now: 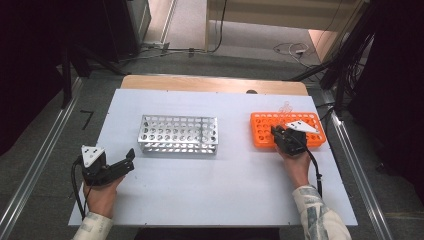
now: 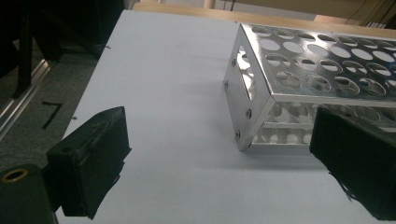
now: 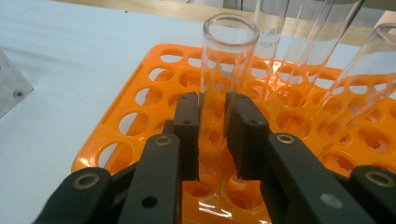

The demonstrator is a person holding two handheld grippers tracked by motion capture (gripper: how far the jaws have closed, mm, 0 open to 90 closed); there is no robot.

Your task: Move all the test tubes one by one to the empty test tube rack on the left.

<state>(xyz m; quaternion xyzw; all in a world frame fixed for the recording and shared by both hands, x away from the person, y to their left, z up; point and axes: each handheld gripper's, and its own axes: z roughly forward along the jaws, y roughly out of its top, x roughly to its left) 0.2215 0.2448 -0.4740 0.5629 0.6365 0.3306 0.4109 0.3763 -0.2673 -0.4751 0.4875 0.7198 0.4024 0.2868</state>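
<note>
A white table top (image 1: 220,185) stands on a grey floor, with dark equipment and cables at the far side. The glass test tube (image 3: 229,56) stands upright in the orange rack (image 3: 140,74) at the table's right side, its long axis vertical and its open mouth above the right gripper (image 3: 213,135), whose jaws are closed on the tube's wall just above the rack's top plate. The tube therefore lies straight ahead of the tool, and a lift, in all likelihood, has to follow that vertical axis to clear the hole. Further tubes (image 3: 327,60) stand close behind and to the right, some leaning. The silver metal rack (image 1: 178,134) lies to the left at mid-table, with the left gripper (image 1: 131,159) near its left end, jaws wide apart and empty. The tube's lower end is hidden by the jaws and the rack; in the high view the tubes (image 1: 286,107) are barely discernible.
</note>
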